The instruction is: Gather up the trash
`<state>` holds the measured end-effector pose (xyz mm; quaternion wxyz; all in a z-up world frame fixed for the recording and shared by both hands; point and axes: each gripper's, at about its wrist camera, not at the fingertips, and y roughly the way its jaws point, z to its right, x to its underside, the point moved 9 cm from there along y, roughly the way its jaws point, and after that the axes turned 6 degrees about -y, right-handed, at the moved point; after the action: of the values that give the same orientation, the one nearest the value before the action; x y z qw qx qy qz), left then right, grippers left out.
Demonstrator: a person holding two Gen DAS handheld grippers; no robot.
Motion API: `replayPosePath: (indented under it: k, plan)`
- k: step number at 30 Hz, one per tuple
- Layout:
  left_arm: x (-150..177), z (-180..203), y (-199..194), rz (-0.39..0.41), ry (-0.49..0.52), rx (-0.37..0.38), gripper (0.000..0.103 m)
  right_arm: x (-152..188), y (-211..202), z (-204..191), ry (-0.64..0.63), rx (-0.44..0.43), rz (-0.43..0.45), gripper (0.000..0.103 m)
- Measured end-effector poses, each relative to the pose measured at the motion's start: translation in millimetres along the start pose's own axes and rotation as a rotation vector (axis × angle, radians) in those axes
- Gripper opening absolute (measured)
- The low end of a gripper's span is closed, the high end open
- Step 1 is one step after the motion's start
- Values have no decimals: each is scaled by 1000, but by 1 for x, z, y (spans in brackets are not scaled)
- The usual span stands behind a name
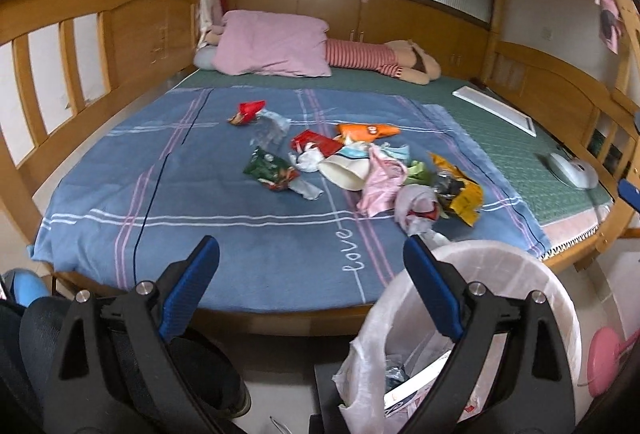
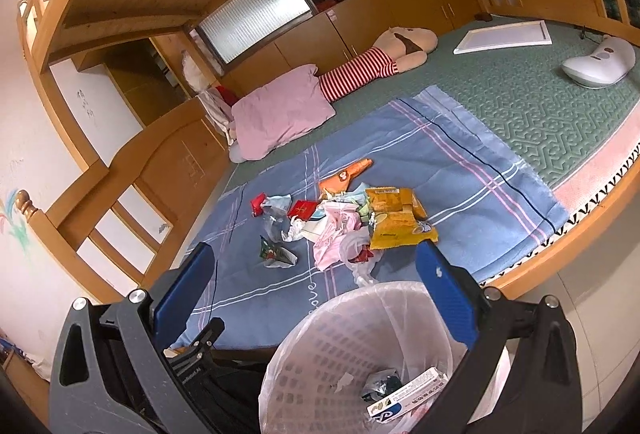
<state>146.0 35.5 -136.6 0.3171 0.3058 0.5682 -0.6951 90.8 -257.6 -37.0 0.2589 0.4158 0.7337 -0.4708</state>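
Standing at the foot of the bed (image 1: 120, 138), the person holds both tongs back over the floor, neither one near the litter yet. Left tongs (image 1: 312, 254): blue pads spread wide, nothing between them. Right tongs (image 2: 316, 258): likewise spread and empty, poised above the bin.

Largest first. The bed is a wooden frame with a green quilted mattress; a blue plaid blanket (image 1: 224, 234) covers the near part, soft and slightly rucked. The trash pile (image 1: 360, 162) lies on that blanket, right of centre, well apart from both tongs. The waste bin (image 2: 344, 346) is white perforated plastic with a thin clear liner, standing on the floor just beside the bed edge; a small carton and some crumpled scraps already sit inside.

Within the pile: a yellow snack bag (image 2: 396, 218), stiff crinkled foil-film, flattened; a pink bag (image 1: 380, 182), limp and folded; a white plastic bag (image 1: 416, 202), thin and bunched at the near edge; a green wrapper (image 1: 270, 170), glossy and creased, lying slightly apart on the left; a small red wrapper (image 1: 248, 110) farthest back.

Judgement: the near white bag or the yellow bag looks the shortest carry to the bin. Film will slip, so pinch a raised fold or crumpled ridge rather than a flat face, come down steeply to avoid catching blanket cloth, and release only once inside the liner rim.
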Motion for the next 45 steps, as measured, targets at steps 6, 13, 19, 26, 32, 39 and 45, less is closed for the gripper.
replayPosePath:
  k: [6,13,19,26,32,39,45]
  plan:
    - [0,-15,4,-5,-37,-42,93,4,4,0,4,-3,-15,98]
    - [0,-32,8,-8,-88,-88,93,8,7,-1,-6,4,-26,99]
    - [3,-40,12,-13,-97,-121,93,11,12,-1,-10,21,-45,98]
    - [8,-39,18,-48,-98,-116,93,15,16,-3,-18,22,-62,98]
    - [10,-41,19,-57,-106,-124,93,18,18,-1,-12,23,-73,99]
    - [11,-43,20,-61,-108,-130,93,21,19,-2,-10,23,-81,98]
    - [12,-45,21,-66,-110,-135,93,23,23,-1,-9,23,-89,99]
